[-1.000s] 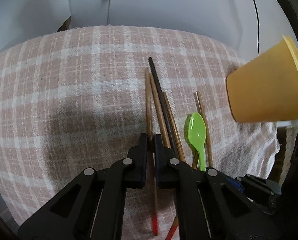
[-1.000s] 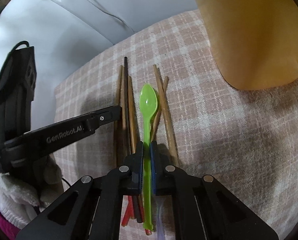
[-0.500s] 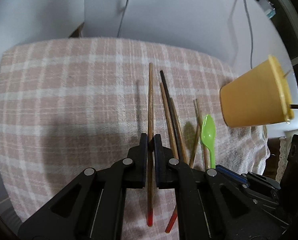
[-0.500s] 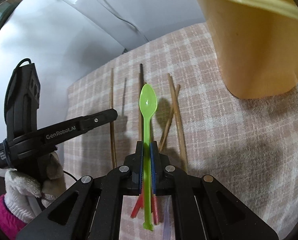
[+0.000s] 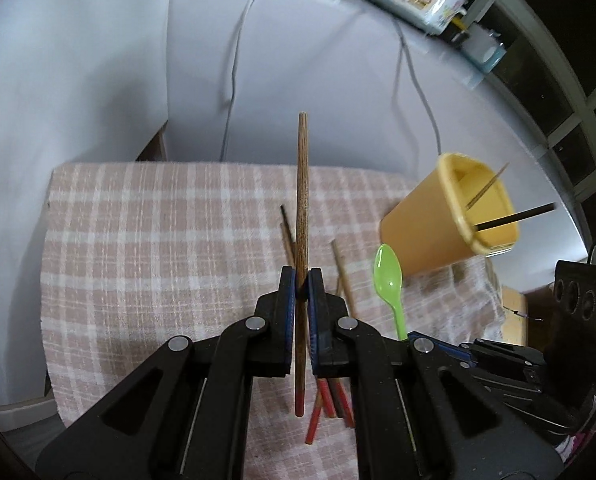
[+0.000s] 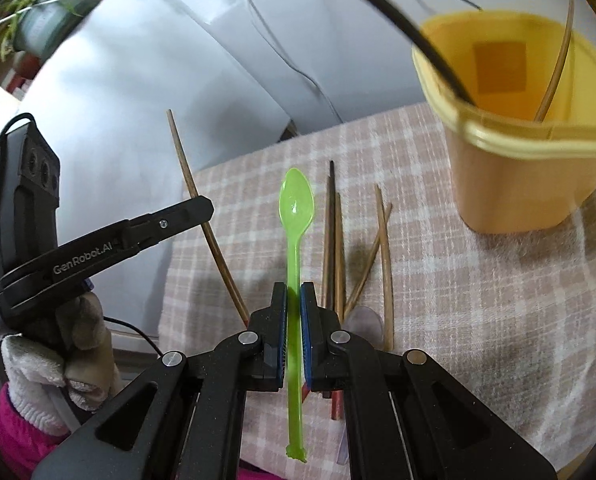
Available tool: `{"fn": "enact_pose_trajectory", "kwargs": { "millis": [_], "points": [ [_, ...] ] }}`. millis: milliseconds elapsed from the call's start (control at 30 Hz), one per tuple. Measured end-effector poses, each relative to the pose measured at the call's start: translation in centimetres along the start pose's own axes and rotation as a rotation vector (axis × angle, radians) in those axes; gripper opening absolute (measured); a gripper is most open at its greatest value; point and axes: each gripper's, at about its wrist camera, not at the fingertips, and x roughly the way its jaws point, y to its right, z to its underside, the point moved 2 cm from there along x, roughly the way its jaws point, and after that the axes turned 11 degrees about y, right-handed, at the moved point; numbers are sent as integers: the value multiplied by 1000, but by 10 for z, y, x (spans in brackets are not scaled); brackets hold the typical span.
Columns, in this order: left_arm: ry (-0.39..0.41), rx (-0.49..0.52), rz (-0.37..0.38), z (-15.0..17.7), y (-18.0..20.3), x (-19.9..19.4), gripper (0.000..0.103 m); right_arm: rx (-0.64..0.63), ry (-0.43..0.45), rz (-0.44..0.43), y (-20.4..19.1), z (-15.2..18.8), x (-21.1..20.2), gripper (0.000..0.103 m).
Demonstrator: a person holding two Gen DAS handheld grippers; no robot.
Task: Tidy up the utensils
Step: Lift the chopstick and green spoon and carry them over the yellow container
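Observation:
My left gripper (image 5: 302, 280) is shut on a brown wooden chopstick (image 5: 302, 184) with a red end, held lifted above the checked cloth (image 5: 158, 240). My right gripper (image 6: 293, 294) is shut on the handle of a green plastic spoon (image 6: 296, 204), also raised off the cloth. The spoon (image 5: 388, 276) shows in the left wrist view at the right, beside the yellow cup (image 5: 438, 224). Several more chopsticks (image 6: 338, 248) lie on the cloth below. The yellow cup (image 6: 530, 176) stands at the right and holds two chopsticks. The left gripper (image 6: 202, 210) with its chopstick (image 6: 202, 220) appears at the left of the right wrist view.
A pink and white checked cloth (image 6: 478, 300) covers a small table. White panels (image 5: 98, 60) with hanging cables stand behind it. A gloved hand (image 6: 70, 352) with a pink sleeve holds the left gripper. A clear plastic spoon (image 6: 364, 318) lies under the chopsticks.
Both grippers have risen. The left one lifted one chopstick off the pile, and the right one lifted the green spoon; the cup's open top has come into view.

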Motion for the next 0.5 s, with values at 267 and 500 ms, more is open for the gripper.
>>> {"fn": "enact_pose_trajectory", "kwargs": {
  "millis": [267, 500],
  "points": [
    [53, 26, 41, -13, 24, -22, 4, -55, 41, -21, -11, -3, -31, 5],
    [89, 51, 75, -31, 45, -28, 4, -72, 82, -8, -5, -2, -64, 5]
  ]
}}
